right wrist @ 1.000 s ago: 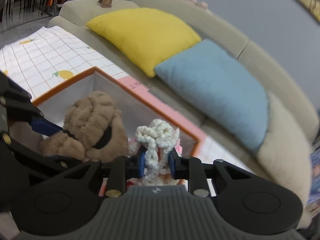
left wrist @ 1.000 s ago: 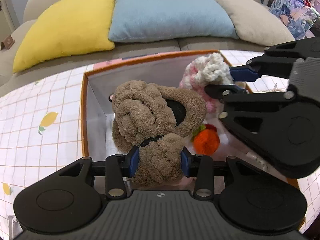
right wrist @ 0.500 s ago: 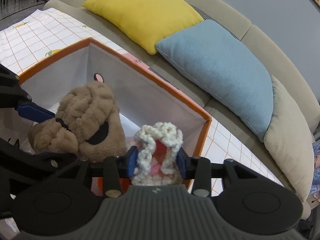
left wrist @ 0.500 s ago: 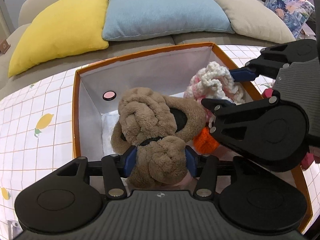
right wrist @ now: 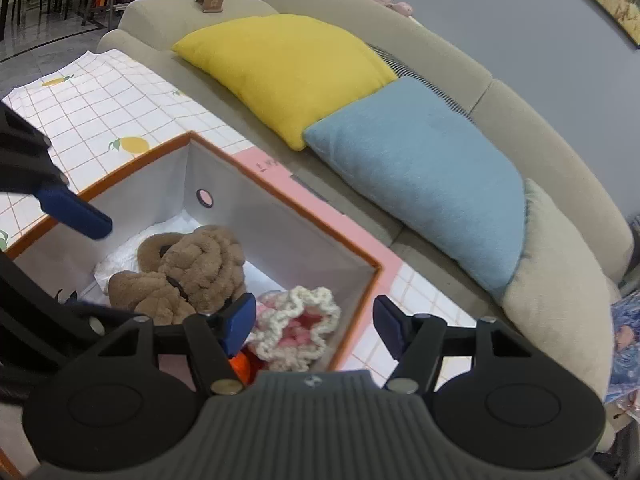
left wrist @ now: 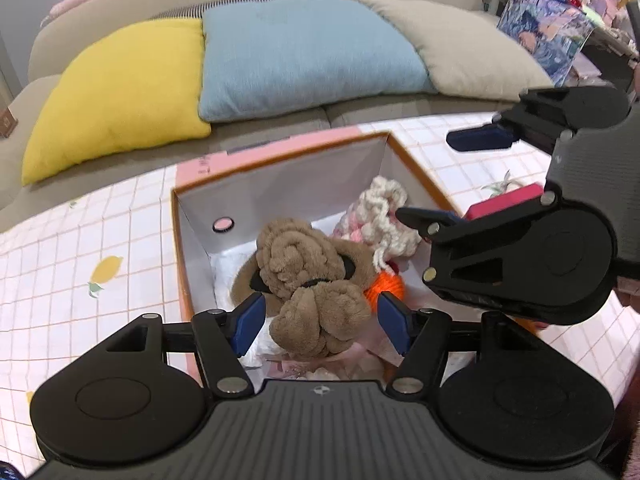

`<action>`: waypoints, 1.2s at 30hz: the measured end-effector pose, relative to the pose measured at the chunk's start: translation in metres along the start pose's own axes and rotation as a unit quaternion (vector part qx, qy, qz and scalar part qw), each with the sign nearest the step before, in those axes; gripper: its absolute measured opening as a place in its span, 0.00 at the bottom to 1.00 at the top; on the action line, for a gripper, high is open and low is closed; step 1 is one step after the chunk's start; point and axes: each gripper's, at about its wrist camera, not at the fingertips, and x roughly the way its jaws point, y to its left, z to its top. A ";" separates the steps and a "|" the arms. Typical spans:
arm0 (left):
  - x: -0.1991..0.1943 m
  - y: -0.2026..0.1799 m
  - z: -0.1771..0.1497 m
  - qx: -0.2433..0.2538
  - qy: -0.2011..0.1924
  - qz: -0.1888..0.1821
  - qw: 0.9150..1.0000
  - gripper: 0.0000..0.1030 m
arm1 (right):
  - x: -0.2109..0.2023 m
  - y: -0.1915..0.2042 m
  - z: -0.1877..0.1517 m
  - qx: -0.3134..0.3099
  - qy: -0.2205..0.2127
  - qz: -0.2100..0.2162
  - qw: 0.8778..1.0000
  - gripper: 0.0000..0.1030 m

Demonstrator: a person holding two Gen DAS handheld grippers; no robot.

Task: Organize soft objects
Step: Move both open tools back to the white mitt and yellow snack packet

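Note:
A brown fluffy knotted headband lies in the orange-rimmed storage box; it also shows in the right wrist view. A cream and pink crocheted piece lies beside it near the box's right wall, and shows in the right wrist view. An orange pompom sits between them. My left gripper is open above the headband, not touching it. My right gripper is open above the crocheted piece and the box rim.
The box stands on a checked lemon-print tablecloth. A sofa behind holds a yellow cushion, a blue cushion and a beige cushion. A red-pink object lies right of the box.
Both grippers opened and let go: the headband and the crocheted piece dropped into the box. Both grippers have pulled up and back from the box.

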 end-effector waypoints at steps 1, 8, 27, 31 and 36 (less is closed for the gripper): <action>-0.004 0.000 0.002 0.000 -0.005 -0.001 1.000 0.74 | -0.006 -0.001 -0.001 0.002 -0.003 -0.001 1.000 0.62; -0.047 -0.021 -0.005 0.025 -0.055 0.006 0.998 0.75 | -0.058 -0.009 -0.016 0.053 -0.035 -0.002 0.998 0.63; -0.083 -0.111 -0.079 0.009 -0.182 -0.043 0.982 0.75 | -0.167 -0.031 -0.191 0.200 -0.113 -0.127 0.965 0.72; -0.071 -0.128 -0.086 0.000 -0.162 -0.074 0.984 0.75 | -0.168 -0.038 -0.229 0.264 -0.076 -0.136 0.952 0.72; -0.054 -0.154 -0.086 0.010 -0.124 -0.098 0.987 0.73 | -0.163 -0.046 -0.257 0.331 -0.046 -0.140 0.932 0.72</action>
